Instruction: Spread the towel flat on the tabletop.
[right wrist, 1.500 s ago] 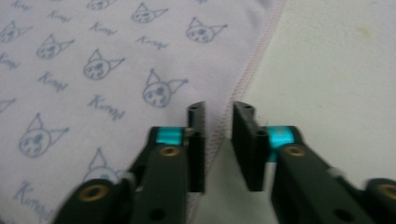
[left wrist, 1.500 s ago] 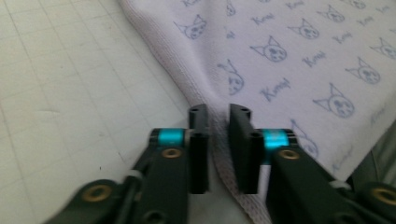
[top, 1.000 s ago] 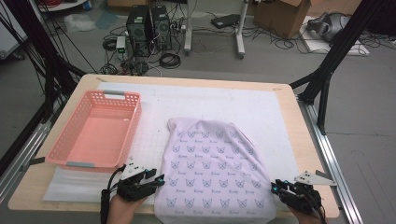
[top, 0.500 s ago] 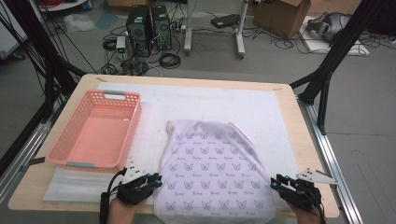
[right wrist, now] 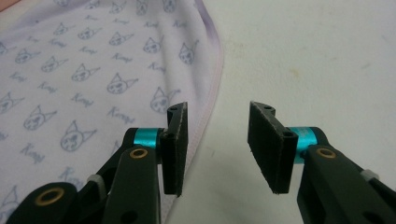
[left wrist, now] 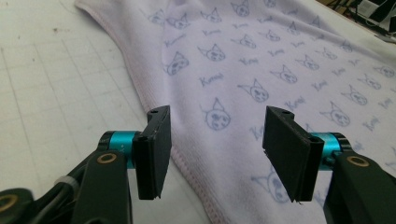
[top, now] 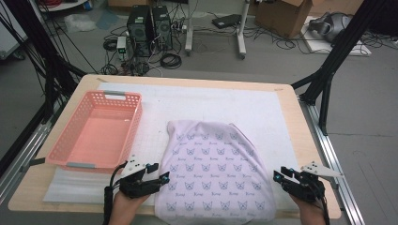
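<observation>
A pale lilac cloth (top: 213,173) printed with small cat faces lies flat on the white mat, its near edge at the table's front. My left gripper (top: 162,177) sits at the cloth's near-left edge. It is open and its jaws have just been opening. In the left gripper view the cloth's hem (left wrist: 187,163) runs between the parted jaws of that gripper (left wrist: 217,114), untouched by the pads. My right gripper (top: 278,176) is at the near-right edge, open too, its jaws just opened wider. In the right gripper view the cloth (right wrist: 93,70) lies beside this gripper (right wrist: 218,108), with bare mat between the jaws.
A pink plastic basket (top: 94,133) with nothing in it stands at the left of the white mat (top: 263,105). A clear plastic sheet (top: 75,187) lies in front of the basket. The wooden table edge (top: 300,136) runs down the right. Computers and cables sit on the floor beyond.
Both grippers' jaws stand wider apart than before. The hands have hardly shifted, and the cloth lies in the same place.
</observation>
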Available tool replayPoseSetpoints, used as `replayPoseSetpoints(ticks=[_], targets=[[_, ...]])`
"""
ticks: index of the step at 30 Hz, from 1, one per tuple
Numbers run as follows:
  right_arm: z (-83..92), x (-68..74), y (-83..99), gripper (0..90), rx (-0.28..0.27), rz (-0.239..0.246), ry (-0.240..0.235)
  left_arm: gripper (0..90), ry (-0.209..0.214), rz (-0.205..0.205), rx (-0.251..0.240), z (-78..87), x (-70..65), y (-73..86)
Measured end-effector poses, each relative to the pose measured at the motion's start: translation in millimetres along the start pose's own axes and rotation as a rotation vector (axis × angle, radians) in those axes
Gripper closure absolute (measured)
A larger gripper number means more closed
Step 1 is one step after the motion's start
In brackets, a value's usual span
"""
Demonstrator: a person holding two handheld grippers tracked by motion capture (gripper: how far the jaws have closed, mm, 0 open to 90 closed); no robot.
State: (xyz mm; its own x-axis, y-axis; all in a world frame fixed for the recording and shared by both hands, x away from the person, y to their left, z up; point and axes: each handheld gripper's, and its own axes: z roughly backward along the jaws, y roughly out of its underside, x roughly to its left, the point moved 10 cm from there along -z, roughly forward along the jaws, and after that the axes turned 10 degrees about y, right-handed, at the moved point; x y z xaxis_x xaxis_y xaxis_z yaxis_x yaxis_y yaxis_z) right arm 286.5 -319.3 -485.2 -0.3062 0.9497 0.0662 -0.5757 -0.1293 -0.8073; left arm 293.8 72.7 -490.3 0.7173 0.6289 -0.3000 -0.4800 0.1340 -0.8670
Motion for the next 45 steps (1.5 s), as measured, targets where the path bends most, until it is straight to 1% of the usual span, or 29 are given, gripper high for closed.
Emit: replayPoseSetpoints(ticks=[1,4,7,10,13,16,18,21,24,25,26,28,30,31,34,35,37,38,39,40,41,42,43,44,45], targets=[[-1.0,-0.1,-2.8,57.2,-0.007,0.009,-0.002,42.2,-0.001,-0.007,-0.001,-1.2,1.0,-2.0],[-6.0,-2.0,-10.0,56.6,-0.018,0.012,-0.006,41.5,0.006,-0.012,0.008,-7.0,3.7,-6.2],[-11.8,-6.1,-16.1,56.6,-0.024,0.011,-0.01,41.4,0.011,-0.017,-0.004,-11.9,7.9,-13.5],[-19.8,-11.2,-21.6,56.6,-0.023,0.002,-0.012,41.4,0.013,-0.011,-0.011,-16.4,16.1,-20.9],[-29.3,-13.7,-26.7,56.7,-0.018,0.014,-0.019,41.2,0.012,-0.001,-0.015,-20.7,24.9,-26.9],[-39.3,-13.3,-33.1,57.1,-0.01,0.026,-0.025,41.1,0.012,0.007,-0.019,-25.4,31.2,-32.3],[-48.0,-14.0,-39.1,57.2,-0.011,0.041,-0.027,41.1,0.015,0.006,-0.022,-28.8,34.0,-35.0],[-63.3,-14.3,-47.2,57.6,0.002,0.059,-0.023,41.1,0.015,0.005,-0.018,-33.5,36.7,-37.8],[-83.5,-16.1,-57.1,59.2,0.021,0.1,-0.01,41.1,0.014,0.013,-0.018,-34.8,39.3,-38.8],[-91.1,-15.4,-61.0,59.6,0.024,0.106,-0.012,41.0,0.009,0.013,-0.015,-34.7,40.8,-38.3],[-99.0,-14.4,-64.2,59.8,0.038,0.11,-0.01,41.0,0.009,0.016,-0.011,-34.6,41.4,-37.7],[-113.3,-6.7,-71.8,60.5,0.055,0.123,-0.032,41.1,0.007,0.016,-0.01,-34.3,41.9,-37.5],[-124.9,5.3,-81.6,62.3,0.054,0.151,-0.058,41.1,0.003,0.016,-0.013,-34.9,41.7,-37.6],[-129.8,11.4,-86.4,62.3,0.056,0.161,-0.077,41.1,0.005,0.014,-0.007,-35.3,41.5,-37.0],[-142.2,27.5,-100.4,62.4,0.047,0.174,-0.116,41.1,0.009,0.013,-0.002,-36.9,40.5,-36.1],[-146.4,32.3,-101.9,62.7,0.06,0.18,-0.122,41.2,0.007,0.014,0.0,-37.1,41.0,-35.9],[-157.6,37.5,-101.1,65.1,0.092,0.222,-0.107,41.2,0.006,0.016,-0.002,-37.5,42.2,-36.0],[-163.0,38.7,-100.2,65.4,0.107,0.231,-0.102,41.2,0.003,0.018,-0.005,-37.9,42.9,-36.2],[-167.5,40.1,-99.5,67.7,0.118,0.229,-0.103,41.2,0.004,0.025,-0.006,-38.4,42.9,-36.2],[-171.1,41.6,-98.4,73.7,0.124,0.23,-0.111,41.2,0.003,0.021,-0.005,-38.9,43.5,-36.2],[-173.7,42.7,-96.7,82.5,0.13,0.245,-0.116,41.3,0.002,0.022,-0.002,-39.3,43.8,-36.0],[-174.9,41.7,-95.0,86.4,0.137,0.273,-0.101,41.3,0.001,0.023,-0.002,-39.9,44.1,-36.2],[-174.6,36.7,-95.4,86.9,0.14,0.29,-0.051,41.4,0.0,0.021,0.001,-40.4,44.9,-36.2],[-172.9,28.6,-98.5,87.1,0.128,0.293,0.006,41.5,-0.002,0.024,0.0,-41.5,45.4,-36.4],[-169.0,18.4,-102.8,87.3,0.112,0.276,0.065,41.5,-0.003,0.026,0.003,-42.3,45.9,-36.4]])
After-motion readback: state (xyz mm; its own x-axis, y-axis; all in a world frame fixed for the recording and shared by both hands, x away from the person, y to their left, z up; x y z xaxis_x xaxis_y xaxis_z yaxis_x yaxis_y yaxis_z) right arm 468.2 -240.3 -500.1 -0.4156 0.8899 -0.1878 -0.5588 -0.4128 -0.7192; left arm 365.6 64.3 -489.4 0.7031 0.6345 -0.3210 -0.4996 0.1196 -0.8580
